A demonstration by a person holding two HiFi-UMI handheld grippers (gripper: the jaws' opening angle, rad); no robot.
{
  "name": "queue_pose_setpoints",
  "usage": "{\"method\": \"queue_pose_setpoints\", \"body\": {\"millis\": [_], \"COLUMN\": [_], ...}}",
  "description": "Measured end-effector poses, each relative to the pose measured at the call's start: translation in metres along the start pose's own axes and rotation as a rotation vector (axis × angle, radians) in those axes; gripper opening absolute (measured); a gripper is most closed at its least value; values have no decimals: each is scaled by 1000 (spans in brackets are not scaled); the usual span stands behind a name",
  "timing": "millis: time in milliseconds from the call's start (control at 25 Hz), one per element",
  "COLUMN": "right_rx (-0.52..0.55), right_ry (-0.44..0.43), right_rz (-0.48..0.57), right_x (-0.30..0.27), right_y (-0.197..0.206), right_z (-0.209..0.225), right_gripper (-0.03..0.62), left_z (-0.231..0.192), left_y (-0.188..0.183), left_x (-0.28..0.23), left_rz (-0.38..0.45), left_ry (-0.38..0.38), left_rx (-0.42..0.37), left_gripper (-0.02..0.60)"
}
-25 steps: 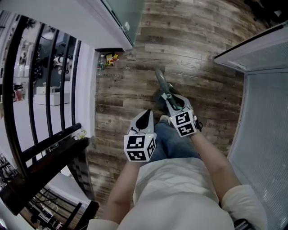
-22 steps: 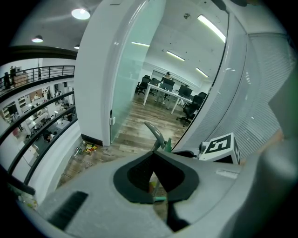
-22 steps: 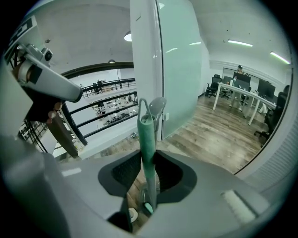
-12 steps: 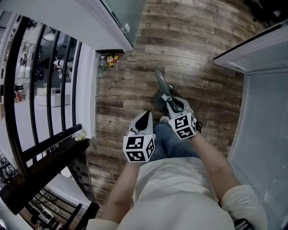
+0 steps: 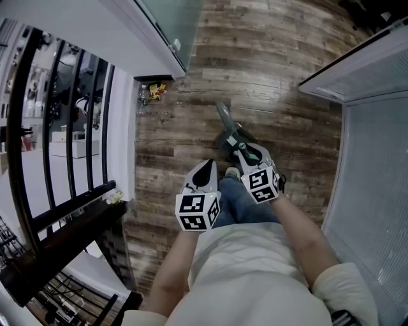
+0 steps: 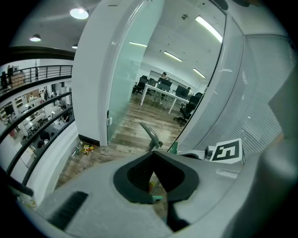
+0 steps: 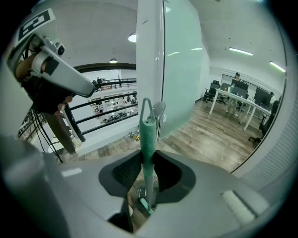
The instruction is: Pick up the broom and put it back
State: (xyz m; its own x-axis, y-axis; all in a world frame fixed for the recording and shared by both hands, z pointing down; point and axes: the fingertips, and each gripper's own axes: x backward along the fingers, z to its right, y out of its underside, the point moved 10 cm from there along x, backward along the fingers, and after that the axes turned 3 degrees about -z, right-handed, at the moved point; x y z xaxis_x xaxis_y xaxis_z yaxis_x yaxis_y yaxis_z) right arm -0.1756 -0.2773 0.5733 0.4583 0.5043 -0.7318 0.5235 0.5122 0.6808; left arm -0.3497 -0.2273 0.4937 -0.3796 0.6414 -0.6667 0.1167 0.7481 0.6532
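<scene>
Closing just now, the fingers of the right gripper (image 7: 148,163) clamp the broom (image 7: 148,132) by its teal handle, tilted, head low toward the wood-plank floor (image 5: 268,70). The left gripper (image 6: 153,174) has kept still beside it, fingers together, empty. Pick-up looks done; next, carry it to its place, unseen. Glass partition (image 5: 182,16) far, railing (image 5: 69,121) left.

The brown plank floor (image 5: 268,70) looks like matt, rough-grained wood. The slim teal broom handle (image 7: 147,139) is smooth plastic, the pale green door panel (image 7: 181,69) glossy glass, the black railing (image 5: 73,204) painted metal.
</scene>
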Motion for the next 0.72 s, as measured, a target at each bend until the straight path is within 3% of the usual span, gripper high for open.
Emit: {"method": "queue_pose_setpoints", "body": {"millis": [720], "right_rx": [-88], "right_ry": [75], "right_rz": [52], "right_x": [68], "right_y": [20], "right_z": [3], "right_gripper": [92], "left_z": [35], "left_y": [5], "left_x": [29], "left_rz": [24], "left_ry": [31], "left_rx": [-65], "left_gripper": [5]}}
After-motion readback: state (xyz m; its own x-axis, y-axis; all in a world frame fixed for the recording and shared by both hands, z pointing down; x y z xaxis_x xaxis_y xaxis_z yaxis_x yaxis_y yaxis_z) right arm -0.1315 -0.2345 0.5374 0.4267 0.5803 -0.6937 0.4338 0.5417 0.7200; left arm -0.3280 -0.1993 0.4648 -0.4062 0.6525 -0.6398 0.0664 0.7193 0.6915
